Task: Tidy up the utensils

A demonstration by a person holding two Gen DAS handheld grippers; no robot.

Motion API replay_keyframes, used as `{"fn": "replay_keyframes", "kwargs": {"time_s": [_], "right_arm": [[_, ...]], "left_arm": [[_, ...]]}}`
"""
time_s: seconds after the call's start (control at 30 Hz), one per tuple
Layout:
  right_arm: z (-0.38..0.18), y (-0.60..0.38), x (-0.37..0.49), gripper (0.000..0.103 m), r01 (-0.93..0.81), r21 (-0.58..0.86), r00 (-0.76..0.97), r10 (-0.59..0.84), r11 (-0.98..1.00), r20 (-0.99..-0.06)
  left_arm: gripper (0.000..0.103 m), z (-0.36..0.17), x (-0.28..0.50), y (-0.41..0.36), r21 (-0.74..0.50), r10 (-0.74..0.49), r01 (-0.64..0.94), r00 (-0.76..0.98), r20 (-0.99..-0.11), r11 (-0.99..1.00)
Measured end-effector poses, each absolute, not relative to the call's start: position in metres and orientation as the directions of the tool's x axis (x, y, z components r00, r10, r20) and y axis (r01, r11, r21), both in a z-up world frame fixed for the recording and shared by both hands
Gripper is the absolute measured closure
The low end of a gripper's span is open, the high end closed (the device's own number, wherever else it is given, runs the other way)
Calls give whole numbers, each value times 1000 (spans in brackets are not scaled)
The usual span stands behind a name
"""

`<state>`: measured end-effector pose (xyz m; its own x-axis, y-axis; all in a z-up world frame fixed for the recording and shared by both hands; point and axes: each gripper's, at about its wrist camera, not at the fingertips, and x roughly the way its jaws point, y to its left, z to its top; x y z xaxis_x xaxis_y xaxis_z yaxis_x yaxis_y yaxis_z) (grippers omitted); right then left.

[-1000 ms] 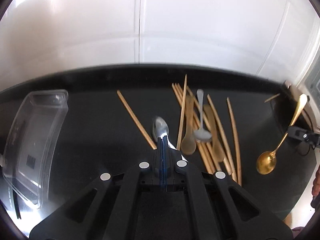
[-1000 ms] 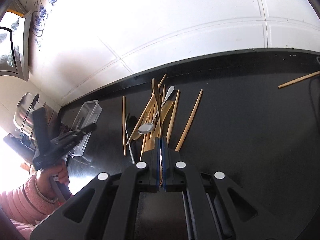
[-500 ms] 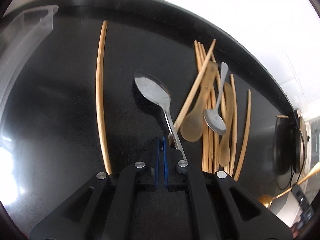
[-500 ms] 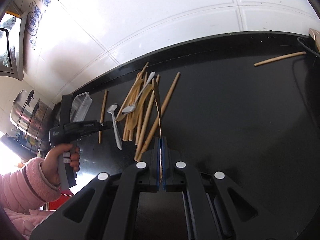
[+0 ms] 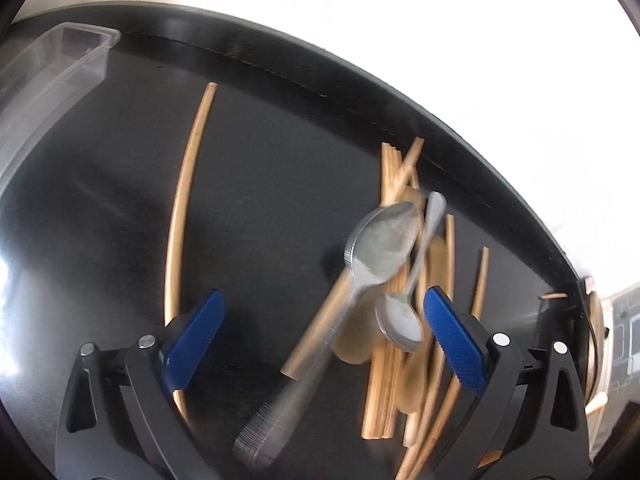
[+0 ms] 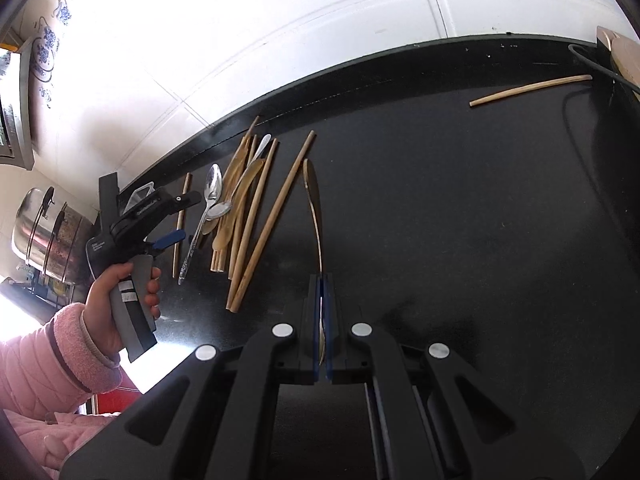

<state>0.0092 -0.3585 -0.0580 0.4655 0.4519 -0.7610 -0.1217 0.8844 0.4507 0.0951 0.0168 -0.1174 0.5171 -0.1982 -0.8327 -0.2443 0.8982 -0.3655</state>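
Observation:
My left gripper hangs over the black counter with its jaws opening wide. Between its blue pads a large silver spoon lies loose and blurred, untouched by either pad. Beside it is a pile of wooden chopsticks with a small silver spoon on top. In the right wrist view my right gripper is shut on a thin gold spoon, seen edge-on. Farther left are the left gripper, the large silver spoon and the chopstick pile.
A clear plastic container stands at the counter's far left, with a single chopstick near it. Another lone chopstick, a black cable and a wooden board are at the right. Steel pots stand beyond the person's pink sleeve.
The left gripper has gone from shut on the large silver spoon's handle to wide open, and the spoon has swung right toward the pile. The right gripper carried the gold spoon rightward, away from the pile.

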Motion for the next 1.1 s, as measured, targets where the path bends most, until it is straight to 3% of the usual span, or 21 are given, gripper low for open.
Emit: {"fn": "replay_keyframes", "kwargs": {"time_s": [0.13,0.23,0.27,0.43,0.53,0.6,0.67,0.77,0.93,1.1], "right_arm": [[-63,-361,16,101,-121,465,451,465,877,-762],[-64,-360,21,101,-129,467,445,472,875,-761],[-64,-360,22,101,-129,470,444,475,873,-760],[-68,-363,27,101,-133,482,437,487,866,-756],[-70,-365,26,101,-131,486,436,491,864,-755],[-73,-368,26,101,-125,489,436,491,863,-755],[-74,-371,25,101,-112,497,437,492,861,-753],[-74,-374,24,101,-98,504,439,491,858,-752],[-73,-373,21,101,-93,501,442,487,860,-754],[-70,-368,20,101,-100,493,445,482,864,-755]], "left_arm": [[9,-119,99,7,-305,-164,-216,499,-851,927],[52,-116,105,6,-273,-158,-179,480,-863,945],[58,-116,107,5,-269,-170,-152,470,-866,951],[61,-114,123,-8,-209,-178,-22,435,-882,978],[74,-113,127,-9,-238,-225,26,432,-873,971],[77,-112,128,-11,-237,-240,64,440,-865,969],[89,-111,127,-8,-236,-249,84,447,-859,968],[95,-109,126,-6,-229,-255,112,452,-855,967],[103,-101,121,-9,-240,-275,134,483,-831,961],[103,-101,116,-11,-235,-276,145,482,-832,961]]}}
